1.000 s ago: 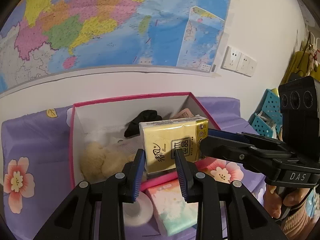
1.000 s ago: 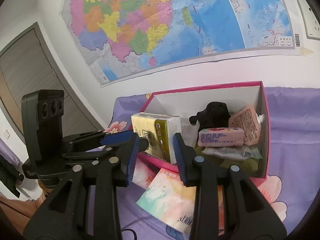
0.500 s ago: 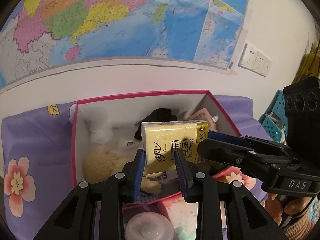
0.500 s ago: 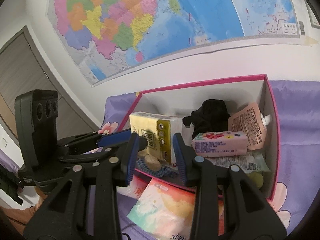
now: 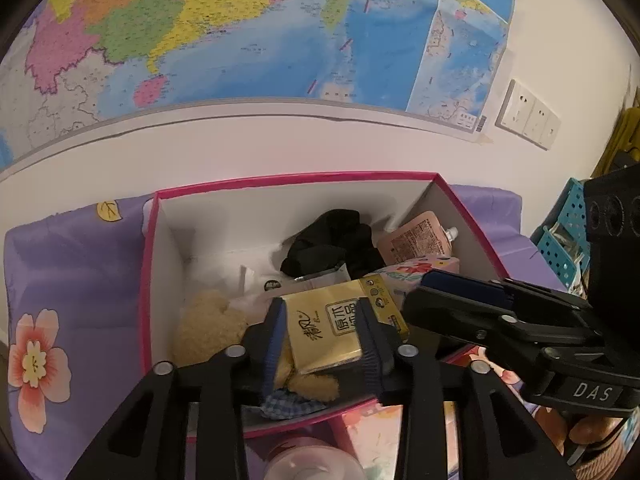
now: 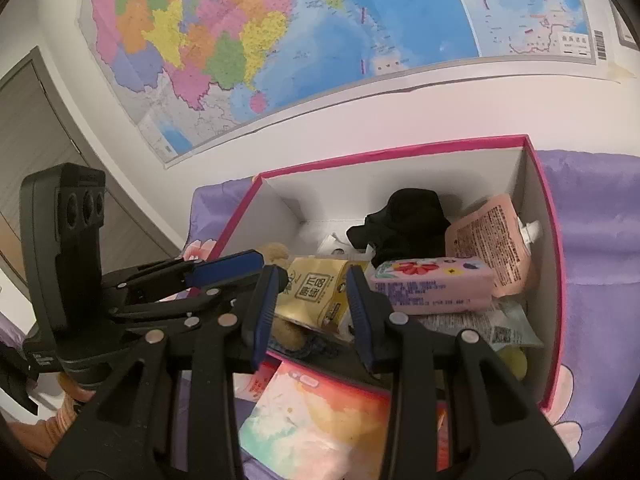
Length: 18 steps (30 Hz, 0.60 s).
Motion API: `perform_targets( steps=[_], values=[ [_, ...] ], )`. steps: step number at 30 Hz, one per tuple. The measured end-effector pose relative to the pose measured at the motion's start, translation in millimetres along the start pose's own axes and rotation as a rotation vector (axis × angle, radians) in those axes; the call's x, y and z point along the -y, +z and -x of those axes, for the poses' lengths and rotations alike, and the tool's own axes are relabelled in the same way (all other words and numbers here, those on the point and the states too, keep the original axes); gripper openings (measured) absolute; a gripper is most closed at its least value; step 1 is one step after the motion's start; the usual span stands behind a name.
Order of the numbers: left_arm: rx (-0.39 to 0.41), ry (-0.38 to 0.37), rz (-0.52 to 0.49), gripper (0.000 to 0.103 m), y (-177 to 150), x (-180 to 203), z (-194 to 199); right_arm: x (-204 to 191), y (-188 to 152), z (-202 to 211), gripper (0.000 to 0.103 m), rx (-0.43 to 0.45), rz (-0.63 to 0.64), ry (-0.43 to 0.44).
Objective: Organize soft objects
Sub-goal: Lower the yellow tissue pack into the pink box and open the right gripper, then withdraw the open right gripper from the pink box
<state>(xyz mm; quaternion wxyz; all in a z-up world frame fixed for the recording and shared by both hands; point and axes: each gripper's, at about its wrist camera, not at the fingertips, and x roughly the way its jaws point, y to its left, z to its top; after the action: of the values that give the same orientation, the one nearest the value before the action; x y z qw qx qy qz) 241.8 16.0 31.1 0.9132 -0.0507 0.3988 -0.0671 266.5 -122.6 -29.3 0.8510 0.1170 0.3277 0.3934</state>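
Note:
A yellow tissue pack [image 5: 340, 326] is held by both grippers inside the pink-rimmed box [image 5: 280, 179], low over a tan plush toy [image 5: 208, 328]. My left gripper [image 5: 322, 338] is shut on its near end. My right gripper [image 6: 312, 304] is shut on the same pack [image 6: 316, 292], coming from the right side. The box [image 6: 554, 216] also holds a black cloth [image 6: 404, 216], a pink floral tissue pack [image 6: 432, 286] and a pink pouch [image 6: 488, 240].
The box stands on a purple floral cloth [image 5: 76, 264] against a white wall with a map [image 5: 240, 32]. A colourful tissue pack [image 6: 320, 424] and a white round lid [image 5: 316, 460] lie in front of the box. Blue baskets [image 5: 564, 232] stand at right.
Both grippers have carried the yellow tissue pack forward over the box's front wall and lowered it into the box, above the plush toy.

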Motion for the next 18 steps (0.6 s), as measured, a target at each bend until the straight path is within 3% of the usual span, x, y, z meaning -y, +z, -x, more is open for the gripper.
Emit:
perform_targets(
  steps=[3, 5, 10, 12, 13, 18],
  values=[
    [0.051, 0.014, 0.002, 0.067, -5.8, -2.4, 13.1, -2.1, -2.7, 8.1, 0.040, 0.021, 0.011, -0.018],
    [0.093, 0.029, 0.005, 0.074, -11.3, -4.0, 26.6, -4.5, -6.0, 18.0, 0.048, 0.041, 0.026, -0.025],
    [0.197, 0.034, -0.009, 0.089, -30.8, -3.4, 64.9, -16.4, -25.0, 51.0, 0.075, 0.102, 0.100, -0.076],
    [0.234, 0.052, -0.012, 0.102, -41.3, -2.6, 80.2, -21.8, -37.9, 64.6, 0.089, 0.123, 0.128, -0.097],
    [0.259, 0.061, -0.016, 0.103, -48.5, -1.4, 89.1, -24.1, -44.1, 69.1, 0.095, 0.131, 0.137, -0.106],
    [0.293, 0.133, -0.045, 0.103, -82.2, 4.1, 112.4, -35.9, -83.6, 80.9, 0.100, 0.122, 0.182, -0.182]
  ],
)
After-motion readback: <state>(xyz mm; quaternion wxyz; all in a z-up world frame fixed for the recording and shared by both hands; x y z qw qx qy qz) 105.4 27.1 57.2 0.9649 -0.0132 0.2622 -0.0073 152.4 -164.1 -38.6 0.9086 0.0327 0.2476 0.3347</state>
